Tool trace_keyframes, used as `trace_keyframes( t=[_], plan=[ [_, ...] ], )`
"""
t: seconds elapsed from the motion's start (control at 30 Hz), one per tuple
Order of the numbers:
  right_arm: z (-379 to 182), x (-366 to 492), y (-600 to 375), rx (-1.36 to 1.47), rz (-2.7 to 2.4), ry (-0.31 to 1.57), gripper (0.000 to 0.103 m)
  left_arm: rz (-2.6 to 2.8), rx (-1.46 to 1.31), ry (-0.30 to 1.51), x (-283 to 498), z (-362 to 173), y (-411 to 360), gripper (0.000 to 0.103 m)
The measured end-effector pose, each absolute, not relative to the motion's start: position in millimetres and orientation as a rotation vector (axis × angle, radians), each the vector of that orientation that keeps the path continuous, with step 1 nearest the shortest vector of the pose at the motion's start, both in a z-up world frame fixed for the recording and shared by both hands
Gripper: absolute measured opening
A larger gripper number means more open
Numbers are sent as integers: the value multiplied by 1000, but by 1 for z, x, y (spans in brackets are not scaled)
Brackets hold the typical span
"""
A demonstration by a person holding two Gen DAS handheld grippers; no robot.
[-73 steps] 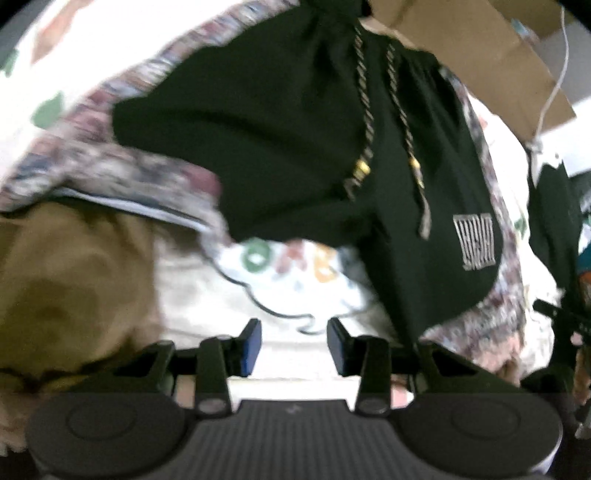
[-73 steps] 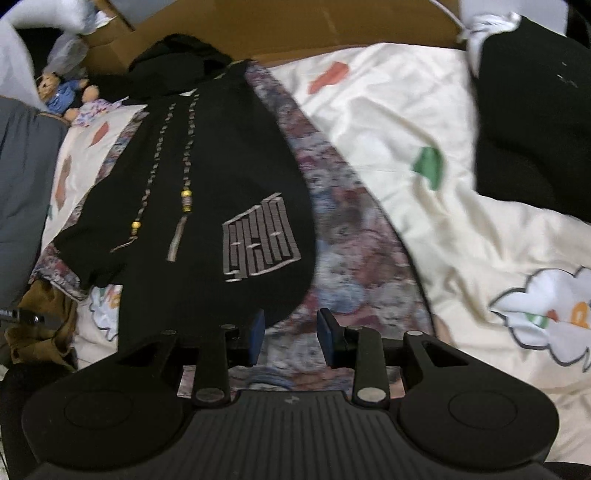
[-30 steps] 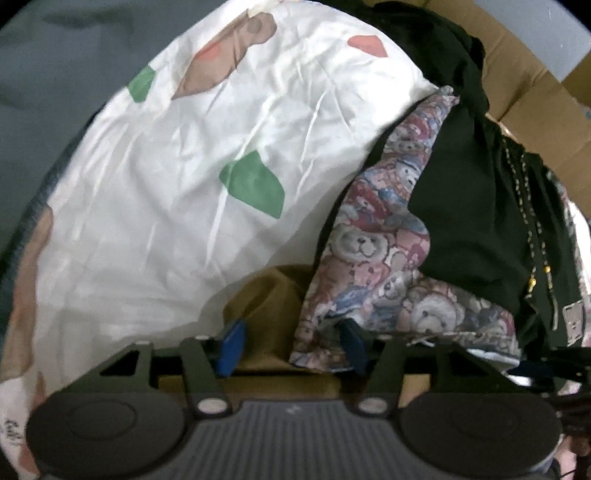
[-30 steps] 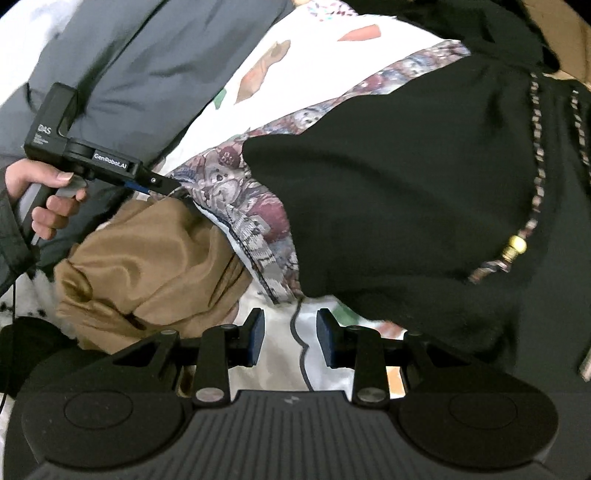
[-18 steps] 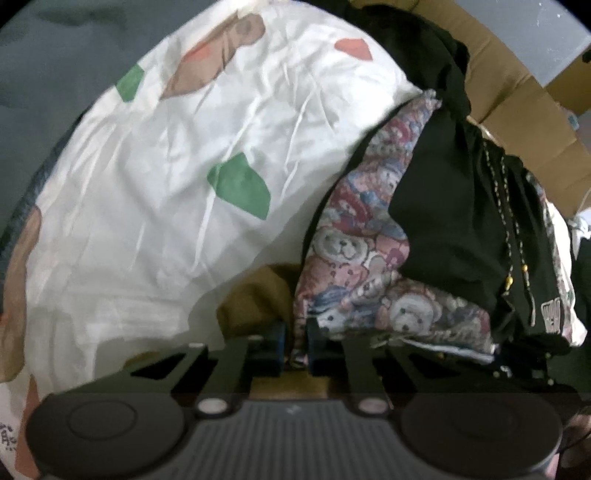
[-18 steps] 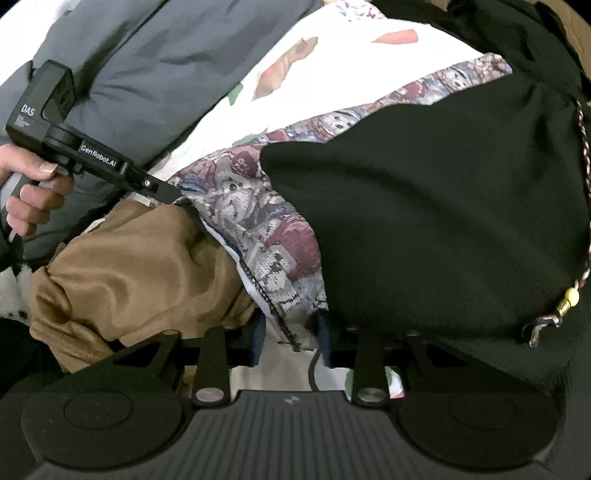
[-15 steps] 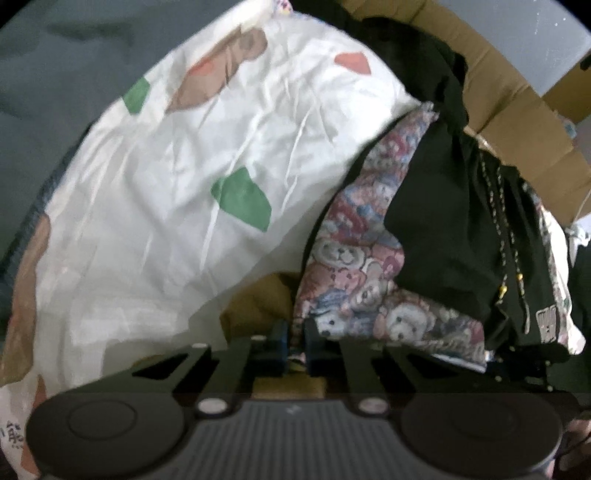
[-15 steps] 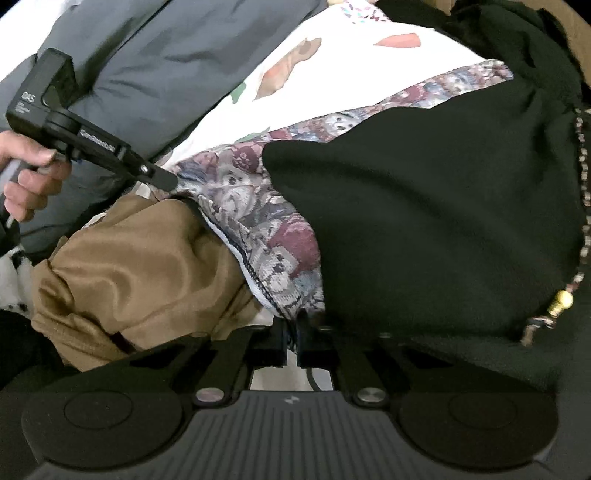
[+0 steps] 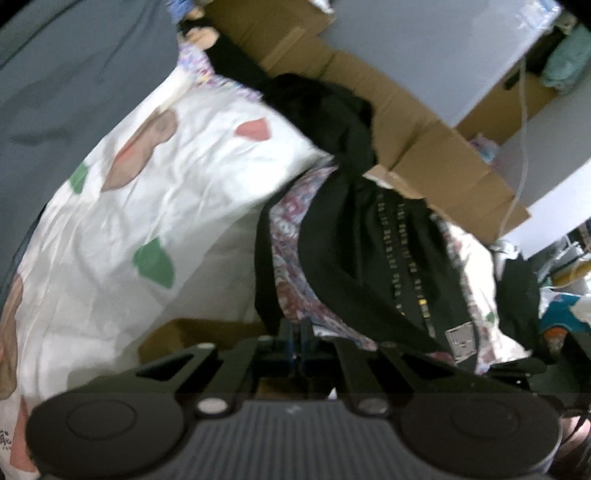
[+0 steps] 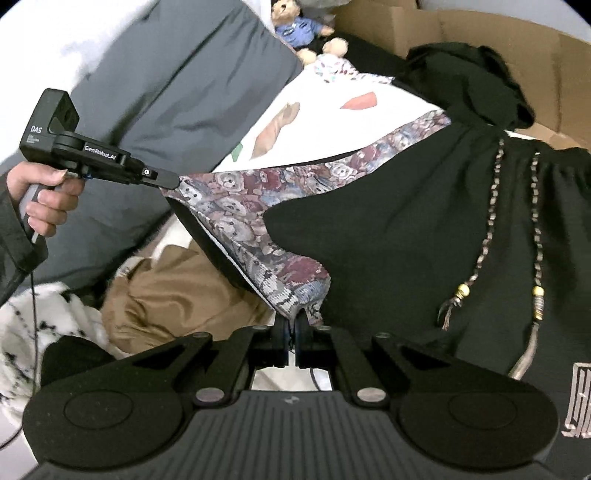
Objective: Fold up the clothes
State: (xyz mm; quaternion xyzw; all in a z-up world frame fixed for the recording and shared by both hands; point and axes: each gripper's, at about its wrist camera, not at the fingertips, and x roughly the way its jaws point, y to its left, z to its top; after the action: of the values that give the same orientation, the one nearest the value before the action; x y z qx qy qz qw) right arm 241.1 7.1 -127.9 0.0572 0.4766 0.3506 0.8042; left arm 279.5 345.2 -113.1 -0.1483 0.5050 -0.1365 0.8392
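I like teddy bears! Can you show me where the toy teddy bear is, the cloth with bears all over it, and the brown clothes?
toy teddy bear [image 10: 297, 26], right wrist view, on its blue shirt.
bear-print cloth [image 10: 236, 201], right wrist view, on its patterned upper face.
brown clothes [image 10: 173, 295], right wrist view, middle of the crumpled heap.

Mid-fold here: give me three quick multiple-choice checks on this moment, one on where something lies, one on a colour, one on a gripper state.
1. The black hoodie lies:
A. on the bear-print cloth
B. under the brown garment
C. inside a cardboard box

2. The beads on the hoodie's drawstrings are:
A. red
B. gold
C. blue

3. The right gripper is:
A. wide open
B. shut on the bear-print cloth
C. shut on a drawstring

Answers: A, the hoodie rests atop the print; B, both beads look gold; B, the cloth's corner is pinched between its closed fingers.
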Motion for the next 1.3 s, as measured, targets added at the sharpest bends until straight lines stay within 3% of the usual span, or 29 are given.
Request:
trace_keyframes(
  t=[0.2, 0.47, 0.57, 0.63, 0.7, 0.73, 0.87, 1.3],
  plan=[
    [-102, 231, -7, 150, 765, 1015, 4, -256, -261, 1050, 278, -96, 334, 3],
    [-117, 219, -31, 213, 772, 1077, 18, -110, -250, 1167, 281, -137, 356, 6],
    [-143, 220, -36, 217, 732, 1146, 19, -79, -253, 1194, 279, -152, 363, 13],
    [-160, 221, -34, 215, 716, 1188, 22, -66, -247, 1204, 278, -158, 365, 31],
    [-176, 223, -31, 219, 702, 1226, 31, -29, -221, 1221, 279, -172, 370, 44],
    [-183, 224, -29, 232, 696, 1241, 35, -27, -218, 1223, 279, -173, 370, 45],
    [-203, 229, -22, 253, 694, 1261, 38, -11, -216, 1258, 282, -198, 378, 48],
    [-235, 229, 43, -121, 858, 1259, 39, 7, -300, 1274, 286, -229, 396, 50]
  ],
)
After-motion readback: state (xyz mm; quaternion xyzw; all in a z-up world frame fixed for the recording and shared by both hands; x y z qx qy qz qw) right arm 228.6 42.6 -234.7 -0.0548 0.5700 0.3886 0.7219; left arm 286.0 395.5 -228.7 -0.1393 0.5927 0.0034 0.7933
